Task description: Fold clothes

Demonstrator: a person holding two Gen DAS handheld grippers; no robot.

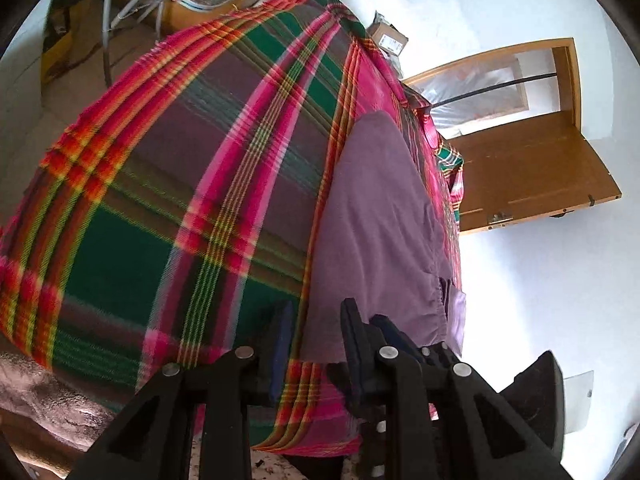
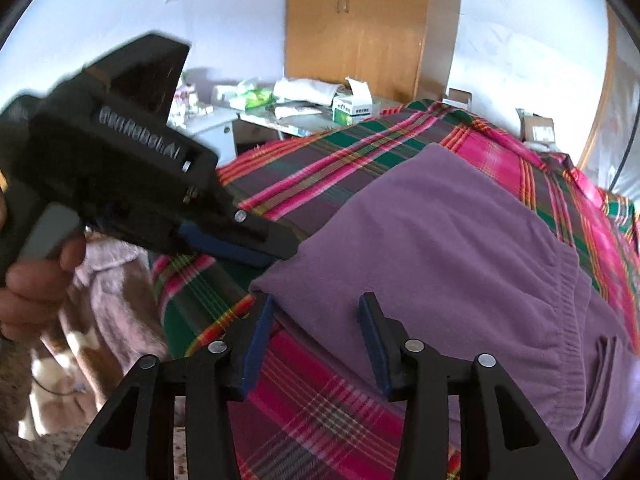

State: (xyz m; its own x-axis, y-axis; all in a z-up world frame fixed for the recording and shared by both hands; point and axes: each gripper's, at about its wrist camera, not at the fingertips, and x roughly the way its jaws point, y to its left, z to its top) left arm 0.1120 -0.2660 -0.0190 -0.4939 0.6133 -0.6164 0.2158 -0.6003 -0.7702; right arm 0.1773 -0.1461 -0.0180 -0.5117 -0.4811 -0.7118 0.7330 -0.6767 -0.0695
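The right gripper hovered at the near edge of the purple garment, its blue-padded fingers set wide apart. The left finger stood beside the garment's near-left corner; the right finger stood over the purple cloth. Nothing was clamped between them.

The left gripper entered from the left in the right wrist view, held by a hand wrapped around its grey trigger. Its finger tips reached the garment's left edge. In the left wrist view, the left gripper also had its fingers apart, straddling the garment's near-left edge: one finger lay against the purple cloth, the other over the plaid blanket. Whether the fingers touched the fabric could not be determined.

The purple garment lay spread flat on the plaid blanket, which covered the bed. Its elastic waistband lay toward the right side, with a pocket slit just beyond it.

Farther off, to the left of the bed, a bench carried boxes and packets, including a green-and-white box. A wooden wardrobe stood against the far wall. A wooden door appeared on the right of the left wrist view.
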